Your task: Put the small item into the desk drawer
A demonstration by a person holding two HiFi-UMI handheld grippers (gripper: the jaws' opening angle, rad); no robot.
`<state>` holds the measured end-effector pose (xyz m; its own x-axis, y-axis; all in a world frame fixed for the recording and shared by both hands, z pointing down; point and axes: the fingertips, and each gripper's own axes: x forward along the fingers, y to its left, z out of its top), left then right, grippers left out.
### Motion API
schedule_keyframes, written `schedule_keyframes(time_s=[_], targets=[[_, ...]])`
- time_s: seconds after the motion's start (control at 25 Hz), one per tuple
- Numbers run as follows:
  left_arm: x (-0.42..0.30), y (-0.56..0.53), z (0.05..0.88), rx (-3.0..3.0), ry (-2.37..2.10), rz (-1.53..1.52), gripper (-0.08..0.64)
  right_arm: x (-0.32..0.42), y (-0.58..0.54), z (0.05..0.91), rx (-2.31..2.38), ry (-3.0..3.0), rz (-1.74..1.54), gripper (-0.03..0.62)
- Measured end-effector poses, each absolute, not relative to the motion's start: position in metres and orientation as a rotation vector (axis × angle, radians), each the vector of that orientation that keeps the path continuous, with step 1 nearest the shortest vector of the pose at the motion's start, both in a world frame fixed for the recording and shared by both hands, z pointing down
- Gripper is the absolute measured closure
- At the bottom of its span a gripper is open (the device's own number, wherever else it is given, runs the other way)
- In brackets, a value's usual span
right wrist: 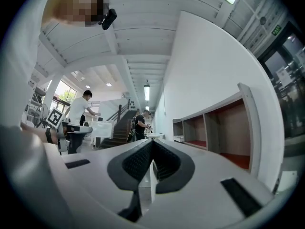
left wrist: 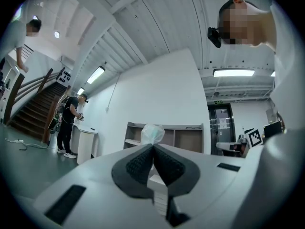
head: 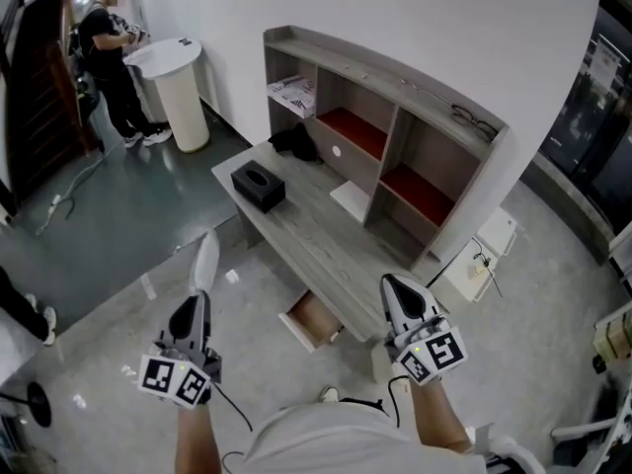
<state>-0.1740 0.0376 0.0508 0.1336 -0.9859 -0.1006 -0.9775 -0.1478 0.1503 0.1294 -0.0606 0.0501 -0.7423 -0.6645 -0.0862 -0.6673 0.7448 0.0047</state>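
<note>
Pinched between the closed pads of the left gripper (left wrist: 153, 147): a small item (left wrist: 152, 133), pale, crumpled and see-through, poking out just past the fingertips. Held in the air about level, in front of the person, left of the desk and apart from it. Right gripper (right wrist: 151, 144) clenched shut with nothing in it, overlapping the desk's near right end in the head view.

Ahead, a white wall (head: 444, 28). Against it, a long grey desk (head: 296, 230) with a hutch (head: 336, 62) of open cubbies along its back, two of them red-floored. Under the desk's near edge, a drawer (head: 309, 320) pulled out, tan inside, showing between the two grippers in the head view. On the desktop, a black box (head: 258, 187) near the left end, a dark heap (head: 296, 143) behind it by the hutch, and a white sheet (head: 351, 200) before the middle cubby. Glasses (head: 476, 121) on the hutch top, towards the right.

Between item and drawer, only air and the desk's front edge. Pale floor (head: 128, 294) to the left of the desk, darker floor farther back. Far left, a round white stand (head: 178, 87) with a person (head: 109, 57) at it, well apart. A white box (head: 479, 255) on the floor just beside the desk's right end.
</note>
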Motion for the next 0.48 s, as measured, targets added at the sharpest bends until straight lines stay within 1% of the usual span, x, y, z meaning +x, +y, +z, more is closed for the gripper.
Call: schedule_keyframes(time_s=[0.48], targets=[[-0.195,0.098,0.066,2.153,-2.155,-0.341,0.54,0.16,-0.054,0.057,-1.232,2.819,0.017,0.571]])
